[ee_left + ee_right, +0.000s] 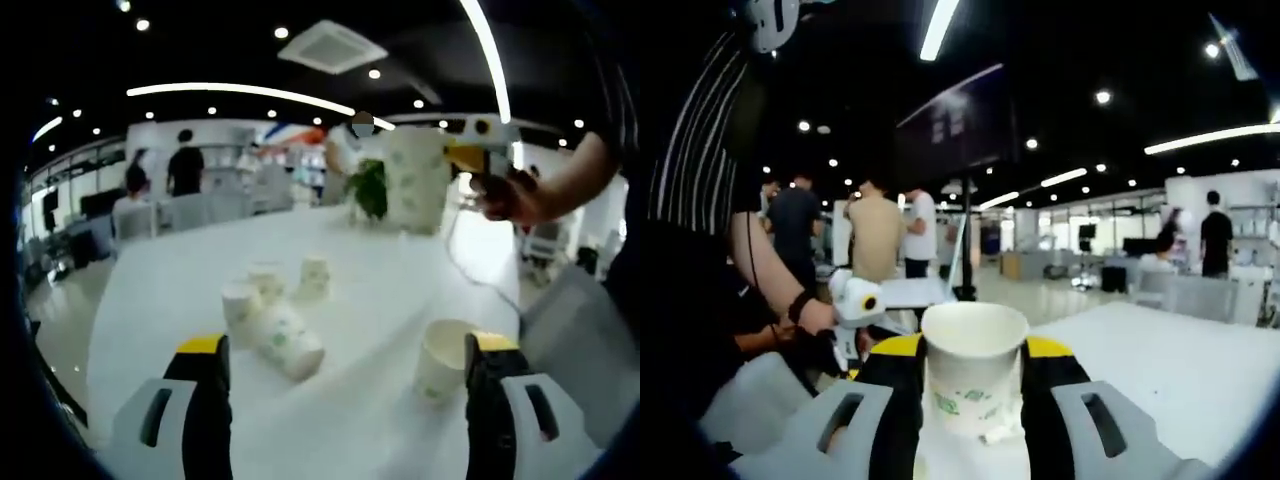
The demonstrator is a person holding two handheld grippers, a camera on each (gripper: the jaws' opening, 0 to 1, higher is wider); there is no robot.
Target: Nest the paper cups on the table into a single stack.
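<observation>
the left gripper view looks along a white table (380, 300) where several paper cups sit loose. the left gripper (345, 400) hovers low over the near edge with its yellow-tipped black jaws spread wide and nothing between them. just inside its right jaw stands one upright paper cup (442, 358), white with small green marks, mouth open to the ceiling. left of the middle lies a tipped cup stack (285, 340) on its side, with another upright cup (240, 305) touching its far end, a further cup (266, 278) just behind that, and a small upright cup (314, 275) a little beyond. at the far side, the right gripper (470, 155) comes in from the right in a person's hand (505, 195), carrying a tall nested stack of cups (417, 178) above the table, in front of a green potted plant (370, 188).

the right gripper view gives the close look at that stack (the green leaf print is plain here): the held paper cup (973, 375) stands upright, rim open, pinched between the two jaws of the right gripper (973, 400), which press on its sides. the person's left arm and a wristband (800, 305) show at the left, with people standing in the background of an office hall.
</observation>
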